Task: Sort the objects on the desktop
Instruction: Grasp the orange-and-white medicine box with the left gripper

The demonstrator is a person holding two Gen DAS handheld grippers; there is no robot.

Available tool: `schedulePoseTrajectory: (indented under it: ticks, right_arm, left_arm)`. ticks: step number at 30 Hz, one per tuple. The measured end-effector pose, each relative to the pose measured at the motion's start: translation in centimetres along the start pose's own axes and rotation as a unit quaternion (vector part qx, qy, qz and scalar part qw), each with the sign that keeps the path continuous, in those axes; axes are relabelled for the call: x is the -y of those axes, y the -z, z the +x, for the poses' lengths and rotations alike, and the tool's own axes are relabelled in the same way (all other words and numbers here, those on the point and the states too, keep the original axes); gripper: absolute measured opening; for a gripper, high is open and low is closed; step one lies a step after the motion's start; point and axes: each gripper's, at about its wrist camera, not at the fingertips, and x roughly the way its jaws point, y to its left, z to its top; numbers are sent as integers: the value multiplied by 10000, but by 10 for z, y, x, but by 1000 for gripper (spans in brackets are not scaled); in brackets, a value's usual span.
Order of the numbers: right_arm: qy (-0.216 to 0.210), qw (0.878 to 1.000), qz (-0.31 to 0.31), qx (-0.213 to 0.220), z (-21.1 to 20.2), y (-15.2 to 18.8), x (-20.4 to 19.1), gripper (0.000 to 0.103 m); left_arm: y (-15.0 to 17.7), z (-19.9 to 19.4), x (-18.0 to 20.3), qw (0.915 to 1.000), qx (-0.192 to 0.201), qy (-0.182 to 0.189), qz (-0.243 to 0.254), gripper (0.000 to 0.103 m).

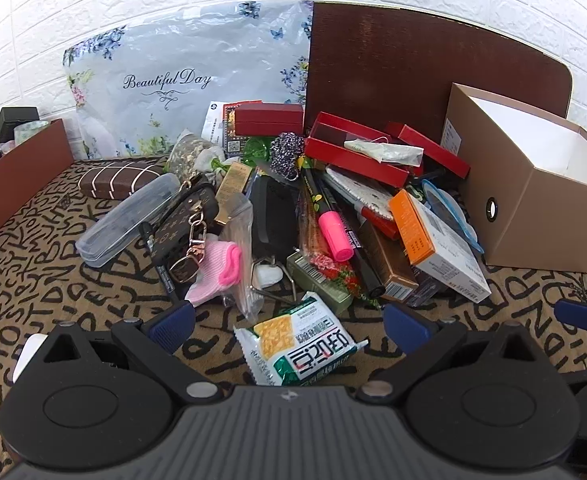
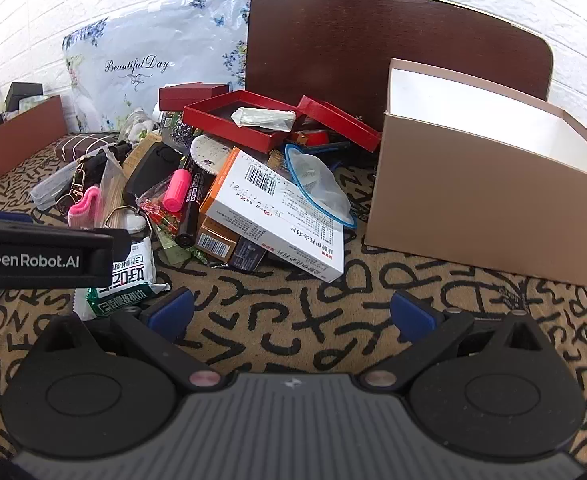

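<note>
A heap of small objects lies on a letter-patterned cloth: a pink highlighter, a white and orange medicine box, open red boxes, a brown monogram pouch, a clear pen case and a pink sock. A green and white snack packet lies nearest, between the fingers of my left gripper, which stands open and apart from it. My right gripper is open over bare cloth, in front of the medicine box. The snack packet shows at its left.
An open tan cardboard box stands at the right, also the tan box in the right wrist view. A dark brown board and a flowered plastic bag lean on the white brick wall. A brown tray wall is at the left.
</note>
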Motion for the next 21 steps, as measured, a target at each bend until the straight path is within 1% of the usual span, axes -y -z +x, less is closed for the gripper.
schedulePoseTrajectory:
  ticks: [10, 13, 17, 21]
  right_arm:
    - [-238, 9994, -251, 62, 22, -12, 13, 101]
    - [-422, 9987, -269, 76, 30, -14, 17, 101]
    - [-658, 9974, -264, 84, 42, -16, 24, 101]
    - [-1016, 9945, -228, 67, 54, -18, 30, 101]
  left_arm:
    - [-16, 11, 10, 9999, 4, 142, 46, 103]
    - [-21, 11, 14, 9997, 47, 225, 75, 103]
    - [-30, 13, 20, 9985, 94, 538, 55, 103]
    - [-41, 22, 33, 9965, 141, 805, 160, 103]
